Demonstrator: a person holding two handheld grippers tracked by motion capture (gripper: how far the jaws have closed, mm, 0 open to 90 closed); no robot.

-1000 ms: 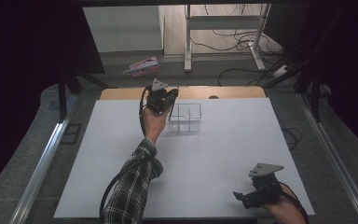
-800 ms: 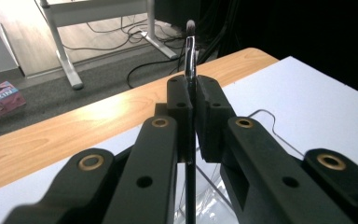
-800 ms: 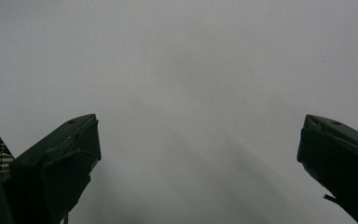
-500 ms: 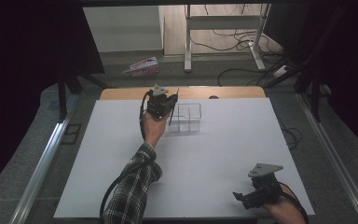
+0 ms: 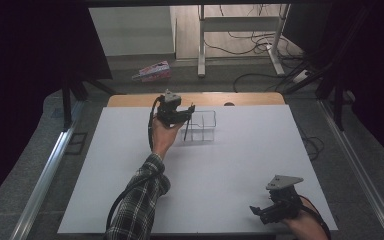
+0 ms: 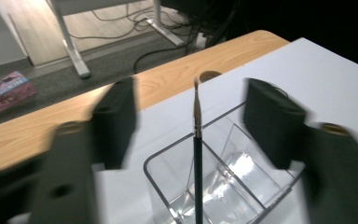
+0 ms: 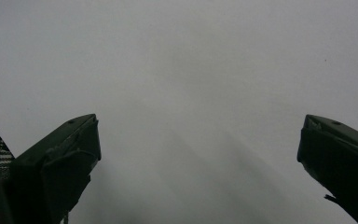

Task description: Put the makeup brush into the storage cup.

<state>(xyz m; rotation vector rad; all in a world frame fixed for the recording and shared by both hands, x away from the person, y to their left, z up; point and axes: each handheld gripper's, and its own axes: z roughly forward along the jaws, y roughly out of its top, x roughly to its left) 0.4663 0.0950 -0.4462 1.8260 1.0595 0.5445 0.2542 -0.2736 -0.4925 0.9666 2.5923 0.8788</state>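
A thin dark paintbrush (image 6: 197, 140) stands nearly upright, bristle tip up, with its lower end inside a clear divided plastic box (image 6: 168, 156). My left gripper (image 6: 191, 95) is held over the box, and its jaws have just been opening. They now stand apart on either side of the brush without touching it. In the high view the left gripper (image 5: 190, 111) is at the box's (image 5: 205, 125) left end, and the brush (image 5: 185, 131) leans there. My right gripper (image 5: 260, 212) rests low at the table's near right, open and empty (image 7: 198, 140).
A white sheet (image 5: 240, 165) covers the table, and a strip of wooden tabletop (image 5: 130, 100) shows at its far edge. On the floor beyond lie a pink box (image 5: 152, 71), desk legs and cables. A plaid sleeve (image 5: 137, 205) crosses the near left.
The left jaws have opened off the brush, which now stands free in the clear box. Neither hand has shifted.
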